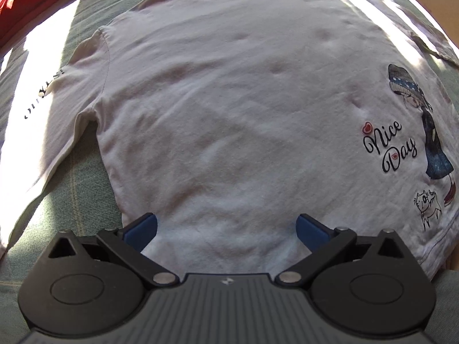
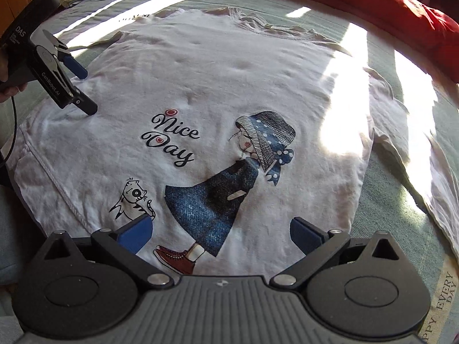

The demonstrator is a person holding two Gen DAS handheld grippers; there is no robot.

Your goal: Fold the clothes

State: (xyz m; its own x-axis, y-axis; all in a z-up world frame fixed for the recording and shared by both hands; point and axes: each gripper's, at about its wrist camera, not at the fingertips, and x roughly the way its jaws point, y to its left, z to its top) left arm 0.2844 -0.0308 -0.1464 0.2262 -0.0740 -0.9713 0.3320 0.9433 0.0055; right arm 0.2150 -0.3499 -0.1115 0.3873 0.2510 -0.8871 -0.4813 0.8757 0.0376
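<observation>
T-shirt (image 1: 218, 109) lies flat beneath both tongs, left (image 1: 226, 228) and right (image 2: 221, 233), spread wide, empty.

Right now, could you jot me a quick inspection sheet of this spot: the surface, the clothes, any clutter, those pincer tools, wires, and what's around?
Surface: green cloth cover, sunlit in patches.
Job's things: white T-shirt lies flat, front up, unfolded; "Nice Day" print with a girl and a cat; both sleeves spread.
Clutter: nothing seen on the shirt.
Grippers: left gripper open, hovering at the shirt's side near the hem; right gripper open above the hem, holding nothing.
Cables: black cable runs down from the left gripper's handle.
Surroundings: red fabric along the far edge; fabric printed "EVERY DAY" at the near corner; a hand on the left handle.
</observation>
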